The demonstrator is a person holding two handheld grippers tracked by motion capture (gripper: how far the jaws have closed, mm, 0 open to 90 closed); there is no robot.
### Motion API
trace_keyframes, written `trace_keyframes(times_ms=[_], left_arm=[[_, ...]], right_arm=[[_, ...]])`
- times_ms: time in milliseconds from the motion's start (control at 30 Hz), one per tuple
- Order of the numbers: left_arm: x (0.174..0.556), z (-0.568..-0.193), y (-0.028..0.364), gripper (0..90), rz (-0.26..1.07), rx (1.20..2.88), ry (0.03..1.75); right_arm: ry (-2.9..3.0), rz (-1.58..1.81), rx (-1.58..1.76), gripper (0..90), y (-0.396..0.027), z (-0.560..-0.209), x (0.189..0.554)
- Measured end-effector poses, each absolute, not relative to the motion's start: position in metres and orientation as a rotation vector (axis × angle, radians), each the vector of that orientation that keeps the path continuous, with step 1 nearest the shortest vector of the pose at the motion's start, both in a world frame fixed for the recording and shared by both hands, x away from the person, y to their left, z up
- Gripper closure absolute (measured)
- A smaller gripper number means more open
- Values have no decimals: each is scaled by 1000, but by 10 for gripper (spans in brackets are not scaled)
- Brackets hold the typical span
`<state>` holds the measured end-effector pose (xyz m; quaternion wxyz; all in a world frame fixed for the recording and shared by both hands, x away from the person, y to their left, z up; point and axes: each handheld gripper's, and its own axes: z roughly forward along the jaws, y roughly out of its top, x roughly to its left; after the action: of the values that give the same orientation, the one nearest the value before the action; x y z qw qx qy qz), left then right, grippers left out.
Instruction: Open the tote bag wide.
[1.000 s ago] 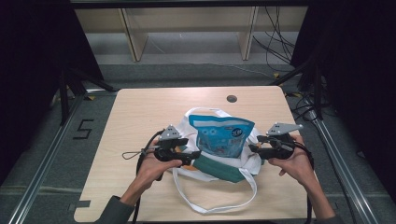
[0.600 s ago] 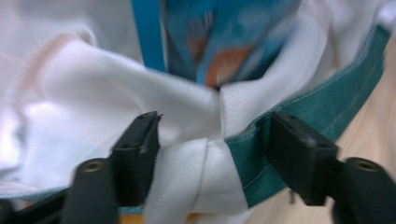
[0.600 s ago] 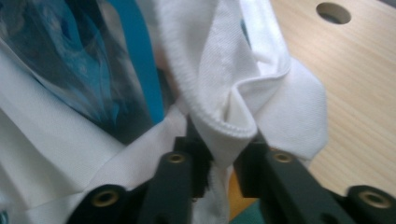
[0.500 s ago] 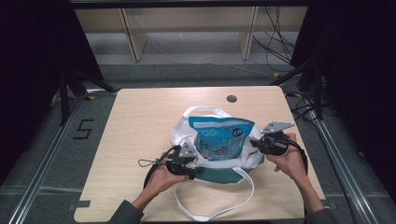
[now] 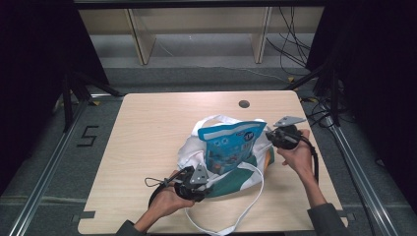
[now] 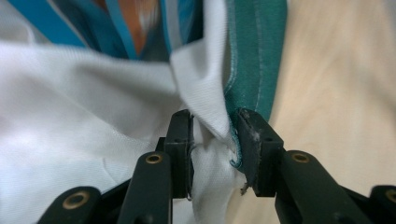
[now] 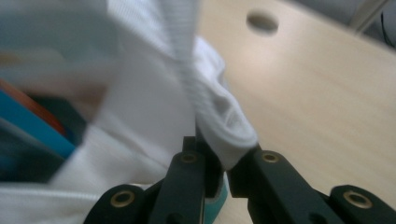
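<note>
High view: both hands have dropped to the tote bag [image 5: 231,172] at table centre, blue packet [image 5: 228,145] inside. Left gripper view: left gripper [image 6: 214,140], jaws just closing, pinches the green-edged rim. Right gripper view: right gripper [image 7: 224,168] clamps white fabric, so the bag looks ready for spreading.

both hand-held grippers [image 5: 209,184] [image 5: 269,136] clamped (jaws nearly together).
</note>
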<state>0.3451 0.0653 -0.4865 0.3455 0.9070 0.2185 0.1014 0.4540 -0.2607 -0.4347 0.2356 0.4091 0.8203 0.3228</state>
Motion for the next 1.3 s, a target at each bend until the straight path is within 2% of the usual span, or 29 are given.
trace_keyframes(times_ms=[133, 233, 300, 367, 467, 567, 600, 667, 800, 900, 1033, 1100, 1300], left_arm=[[345, -487, 65, 654, 265, 2338, 573], [345, -485, 66, 640, 301, 2359, 563], [344, -479, 70, 596, 292, 2343, 559], [342, -467, 77, 511, 268, 2291, 580], [345, -441, 91, 420, 239, 2178, 600], [349, -423, 102, 396, 247, 2108, 633], [356, -406, 111, 395, 348, 2088, 652], [368, -395, 115, 397, 425, 2083, 706], [404, -395, 111, 389, 558, 2097, 742], [432, -406, 105, 380, 565, 2073, 811], [452, -415, 101, 401, 536, 2034, 861], [466, -420, 100, 451, 467, 2024, 870], [490, -430, 97, 626, 434, 2046, 871]], right_arm=[[2366, 757, 1204, 868, -260, -485, 467], [2380, 748, 1208, 864, -260, -485, 466], [2371, 766, 1226, 794, -262, -483, 466], [2328, 806, 1251, 623, -269, -475, 465], [2289, 910, 1286, 549, -282, -451, 451], [2259, 1019, 1257, 522, -293, -421, 427], [2267, 1059, 1251, 515, -294, -413, 417], [2307, 1128, 1181, 510, -292, -403, 399], [2407, 1187, 1071, 503, -270, -398, 366], [2461, 1199, 955, 495, -249, -403, 359], [2531, 1207, 831, 465, -224, -413, 360], [2542, 1209, 802, 462, -211, -420, 365], [2668, 1107, 727, 415, -199, -441, 386]])
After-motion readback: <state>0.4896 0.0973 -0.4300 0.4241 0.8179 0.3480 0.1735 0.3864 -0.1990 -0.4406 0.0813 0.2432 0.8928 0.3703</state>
